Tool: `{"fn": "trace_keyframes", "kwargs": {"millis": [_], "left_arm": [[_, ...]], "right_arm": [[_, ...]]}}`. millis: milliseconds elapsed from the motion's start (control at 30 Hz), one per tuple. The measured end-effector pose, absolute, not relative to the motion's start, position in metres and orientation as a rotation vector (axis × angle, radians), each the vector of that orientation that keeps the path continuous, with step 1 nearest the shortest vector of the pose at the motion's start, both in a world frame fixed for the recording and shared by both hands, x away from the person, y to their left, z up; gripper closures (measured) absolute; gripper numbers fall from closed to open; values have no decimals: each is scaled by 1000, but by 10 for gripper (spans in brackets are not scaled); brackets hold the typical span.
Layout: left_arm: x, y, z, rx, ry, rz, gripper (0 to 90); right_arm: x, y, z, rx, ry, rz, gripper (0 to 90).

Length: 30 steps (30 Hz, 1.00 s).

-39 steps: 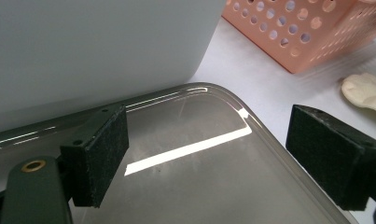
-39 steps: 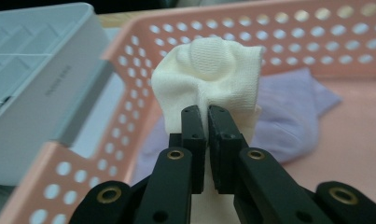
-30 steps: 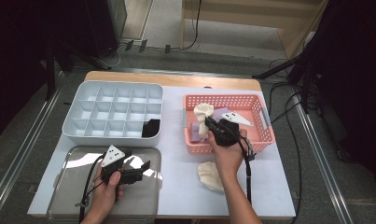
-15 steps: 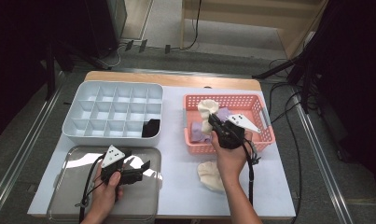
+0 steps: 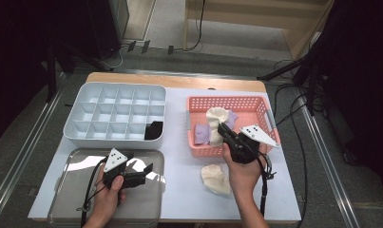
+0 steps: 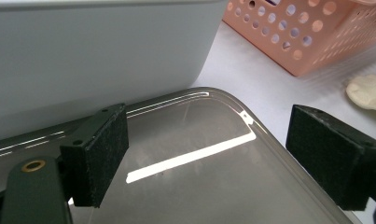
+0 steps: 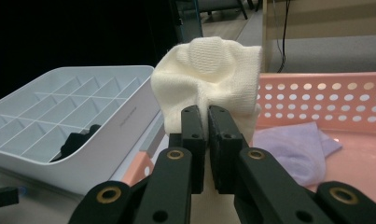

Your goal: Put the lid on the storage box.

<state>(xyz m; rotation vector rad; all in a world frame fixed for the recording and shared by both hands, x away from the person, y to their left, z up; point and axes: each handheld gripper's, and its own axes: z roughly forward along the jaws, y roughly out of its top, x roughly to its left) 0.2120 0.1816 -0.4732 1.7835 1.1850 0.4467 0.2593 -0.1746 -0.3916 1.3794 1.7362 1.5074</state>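
Shiny metal tray point(image 5: 61, 209) sits at the left front of the tabletop point(image 5: 179, 190). The left claw point(image 5: 144, 173) hovers over it, wide open, with nothing in it. Behind the tray is a white box with many little boxes inside point(image 5: 115, 111), and one corner spot has a black sock point(image 5: 154, 129). To the right is a pink basket point(image 5: 227, 102) with a purple sock point(image 5: 201, 133) inside. The right claw point(image 5: 221, 128) is squeezed tight on a cream sock point(image 7: 209, 77), lifted above the basket. That sock hangs long-way down. The white box lies to the left of this claw, so I think the sock must travel left. Another cream sock point(image 5: 215, 178) lies flat in front of the basket.
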Motion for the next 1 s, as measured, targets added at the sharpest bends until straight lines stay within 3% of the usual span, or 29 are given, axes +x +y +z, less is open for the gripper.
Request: {"fn": "trace_keyframes", "kwargs": {"millis": [567,1000], "left_arm": [[211,182,-473,1788,1184,448,140],[211,182,-473,1789,1180,451,140]], "right_arm": [[215,-164,-413,1355,1799,1544,866],[196,-141,-451,1377,1929,1525,866]]}}
